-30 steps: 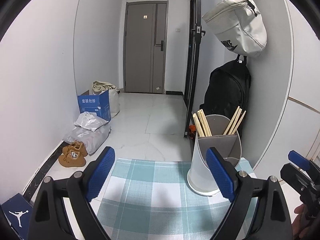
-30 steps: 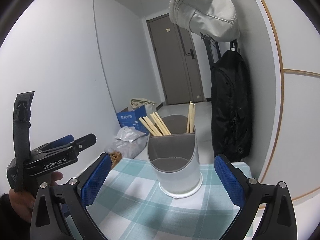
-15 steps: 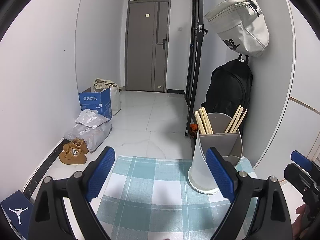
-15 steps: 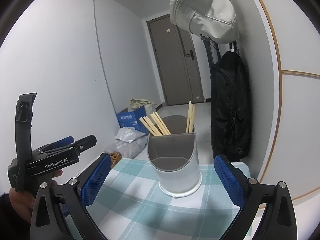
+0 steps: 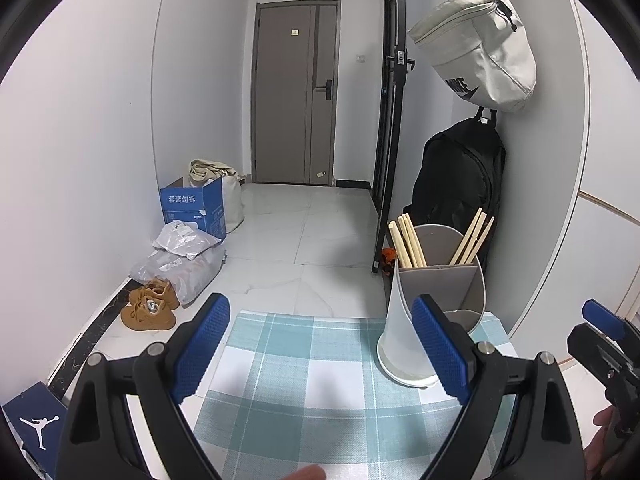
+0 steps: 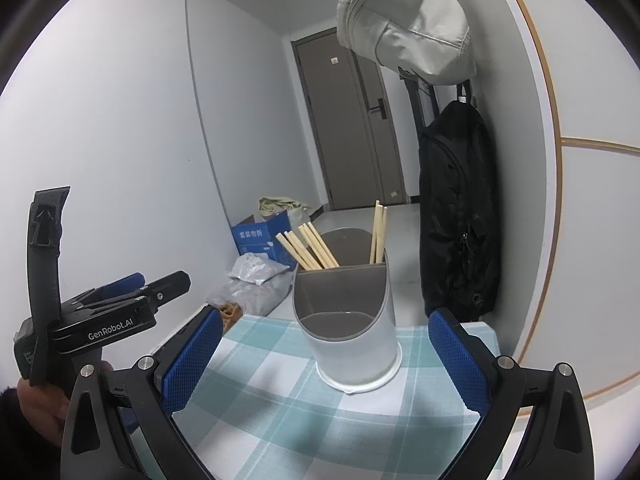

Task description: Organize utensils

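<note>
A white and grey utensil holder (image 5: 432, 312) (image 6: 348, 320) stands at the far right of a teal checked cloth (image 5: 304, 380) (image 6: 280, 396). Wooden chopsticks (image 5: 406, 240) (image 6: 306, 246) lean in its back left compartment and more chopsticks (image 5: 472, 236) (image 6: 378, 232) stand in its back right one; the front compartment looks empty. My left gripper (image 5: 320, 348) is open and empty, above the cloth, left of the holder. My right gripper (image 6: 324, 356) is open and empty, facing the holder. Each gripper shows in the other's view, the right one (image 5: 604, 332) and the left one (image 6: 120, 300).
A black backpack (image 5: 460, 184) (image 6: 456, 216) hangs on the wall right behind the holder, with a beige bag (image 5: 480, 48) above it. On the floor at the left lie a blue box (image 5: 192, 208), plastic bags (image 5: 180, 256), brown shoes (image 5: 150, 308) and a shoebox (image 5: 34, 432).
Both grippers have stayed open and empty. The left view has shifted slightly; the holder and chopsticks have not moved.
</note>
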Available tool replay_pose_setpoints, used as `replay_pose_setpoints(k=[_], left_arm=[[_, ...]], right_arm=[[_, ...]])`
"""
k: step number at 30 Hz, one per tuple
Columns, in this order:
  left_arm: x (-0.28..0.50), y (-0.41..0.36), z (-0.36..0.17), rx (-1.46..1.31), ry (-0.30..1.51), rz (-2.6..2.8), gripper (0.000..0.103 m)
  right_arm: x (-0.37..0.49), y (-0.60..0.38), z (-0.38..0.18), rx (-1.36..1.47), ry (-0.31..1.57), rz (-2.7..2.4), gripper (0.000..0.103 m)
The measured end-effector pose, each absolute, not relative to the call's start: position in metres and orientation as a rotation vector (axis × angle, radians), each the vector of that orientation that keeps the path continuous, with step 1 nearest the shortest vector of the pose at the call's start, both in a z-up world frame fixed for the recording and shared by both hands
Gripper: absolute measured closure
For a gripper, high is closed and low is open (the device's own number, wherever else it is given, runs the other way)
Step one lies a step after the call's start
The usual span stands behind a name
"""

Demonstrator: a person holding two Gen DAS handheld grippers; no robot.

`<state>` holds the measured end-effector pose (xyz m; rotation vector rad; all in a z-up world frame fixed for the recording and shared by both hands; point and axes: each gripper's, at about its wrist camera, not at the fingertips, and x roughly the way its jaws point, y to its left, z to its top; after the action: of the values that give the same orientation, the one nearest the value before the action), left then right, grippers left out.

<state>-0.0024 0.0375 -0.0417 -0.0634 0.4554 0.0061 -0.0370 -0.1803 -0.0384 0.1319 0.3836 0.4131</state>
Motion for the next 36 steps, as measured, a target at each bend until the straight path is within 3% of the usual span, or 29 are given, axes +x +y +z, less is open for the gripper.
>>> replay_pose_setpoints(k=[36], left_arm=[[0.0002, 0.0339, -0.0443, -0.055, 0.465, -0.001, 0.013]], right_arm=[[-0.0367, -0.1806, -0.041, 0.128, 0.394, 0.416, 0.0]])
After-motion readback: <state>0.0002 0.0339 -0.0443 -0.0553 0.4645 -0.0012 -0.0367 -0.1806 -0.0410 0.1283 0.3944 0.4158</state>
